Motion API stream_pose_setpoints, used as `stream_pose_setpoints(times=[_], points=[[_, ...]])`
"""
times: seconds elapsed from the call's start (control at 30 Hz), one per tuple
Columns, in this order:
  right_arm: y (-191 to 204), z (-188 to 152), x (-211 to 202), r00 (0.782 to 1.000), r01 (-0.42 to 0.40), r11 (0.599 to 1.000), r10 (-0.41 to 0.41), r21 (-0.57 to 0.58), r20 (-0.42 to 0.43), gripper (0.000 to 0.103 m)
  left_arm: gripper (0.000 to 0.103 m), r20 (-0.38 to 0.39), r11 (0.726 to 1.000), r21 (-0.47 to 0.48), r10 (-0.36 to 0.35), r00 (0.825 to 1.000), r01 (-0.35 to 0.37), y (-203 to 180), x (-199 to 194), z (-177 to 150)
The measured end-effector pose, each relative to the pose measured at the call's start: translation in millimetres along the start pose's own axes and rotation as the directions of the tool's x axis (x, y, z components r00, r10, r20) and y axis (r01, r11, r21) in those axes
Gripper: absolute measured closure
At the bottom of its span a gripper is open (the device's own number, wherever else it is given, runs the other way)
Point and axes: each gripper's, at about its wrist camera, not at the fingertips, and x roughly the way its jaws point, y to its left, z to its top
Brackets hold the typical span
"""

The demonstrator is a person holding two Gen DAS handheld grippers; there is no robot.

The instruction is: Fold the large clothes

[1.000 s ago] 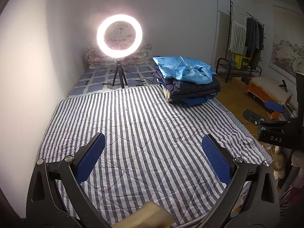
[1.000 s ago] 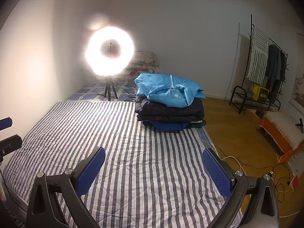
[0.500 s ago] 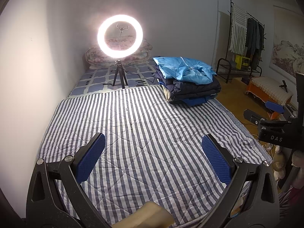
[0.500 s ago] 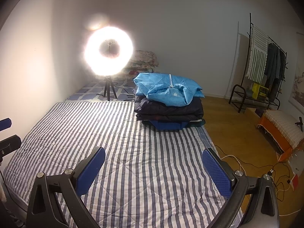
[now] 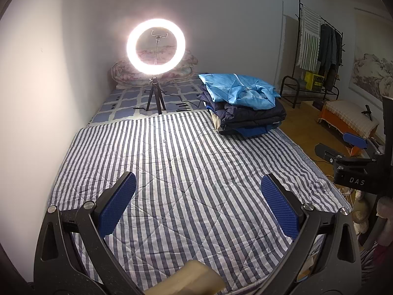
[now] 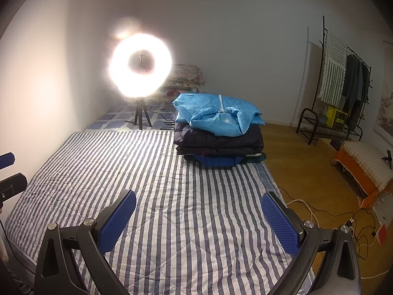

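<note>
Striped bed [image 5: 186, 172], clothes pile [image 5: 245, 108], ring light [image 5: 155, 46]

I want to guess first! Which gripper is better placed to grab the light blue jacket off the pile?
Probably the right gripper: the light blue jacket sits almost straight ahead of it. From the left gripper, the pile lies farther off to the right. Both are open.

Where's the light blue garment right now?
The light blue garment tops the pile of dark folded clothes at the bed's far right edge, right of the ring light.
</note>
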Motion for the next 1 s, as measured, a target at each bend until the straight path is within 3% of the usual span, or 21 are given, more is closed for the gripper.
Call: stream_pose_setpoints(times=[1.0], points=[[0.0,-4.5,0.7,1.000,0.008,1.000,-0.008,0.002,-0.009,0.000,0.000,-0.005,1.000,-0.005,0.008,1.000,-0.008,0.4,0.4,0.9]])
